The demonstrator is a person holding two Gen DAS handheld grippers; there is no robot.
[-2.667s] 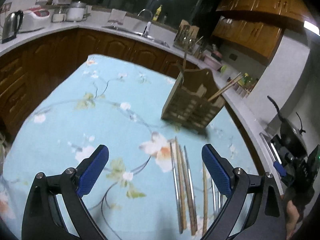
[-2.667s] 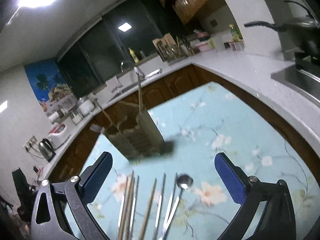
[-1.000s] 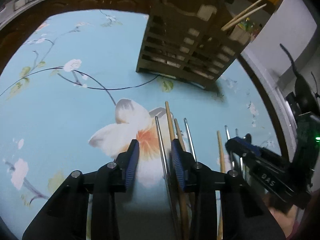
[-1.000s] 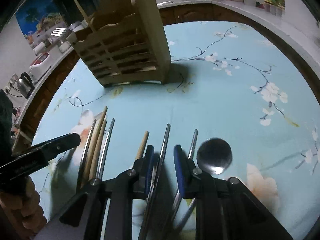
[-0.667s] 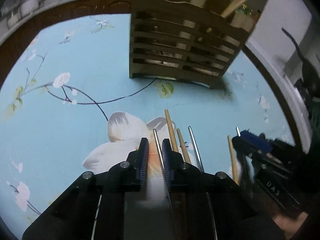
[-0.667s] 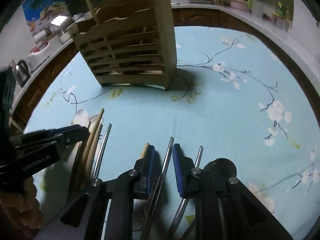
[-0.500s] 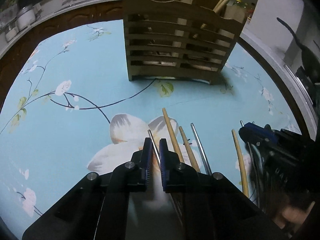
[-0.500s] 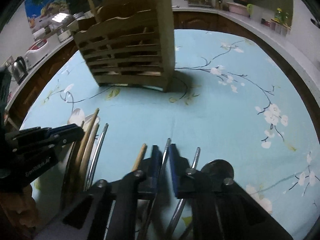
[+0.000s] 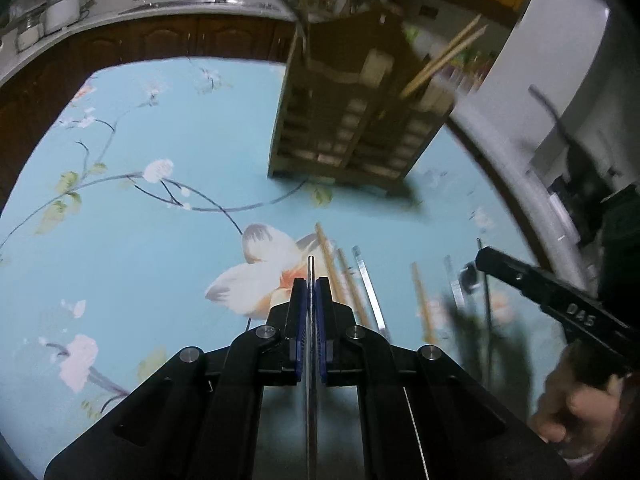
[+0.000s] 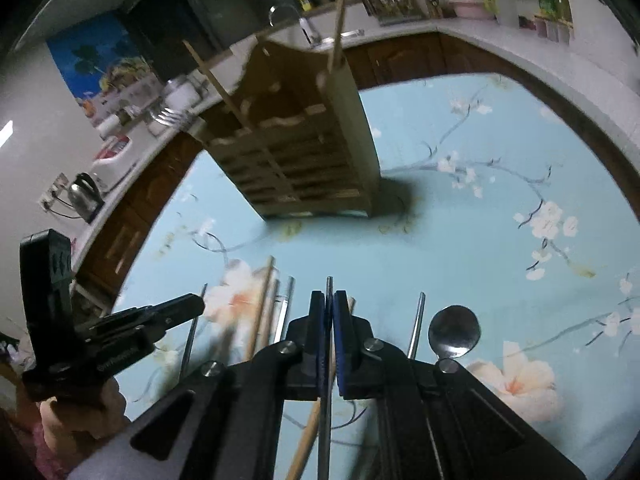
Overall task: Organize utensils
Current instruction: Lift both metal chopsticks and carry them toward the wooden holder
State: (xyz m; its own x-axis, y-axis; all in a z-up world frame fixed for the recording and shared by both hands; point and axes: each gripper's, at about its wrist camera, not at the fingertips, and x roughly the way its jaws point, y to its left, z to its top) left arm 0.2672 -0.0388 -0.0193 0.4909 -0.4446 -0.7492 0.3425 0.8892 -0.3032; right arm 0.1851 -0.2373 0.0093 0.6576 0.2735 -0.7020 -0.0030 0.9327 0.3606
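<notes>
"DAS" in white letters on the right gripper (image 9: 576,312) body, left gripper (image 10: 116,354) lettering too blurred to read

wooden holder (image 9: 352,120): motion-blurred | spoon (image 10: 454,330): handle hidden behind hand-held gripper

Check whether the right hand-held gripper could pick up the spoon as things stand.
Probably not yet: the right hand-held gripper is already shut on a metal chopstick. The spoon lies uncovered on the tablecloth just beside it, so nothing else blocks the way.
</notes>
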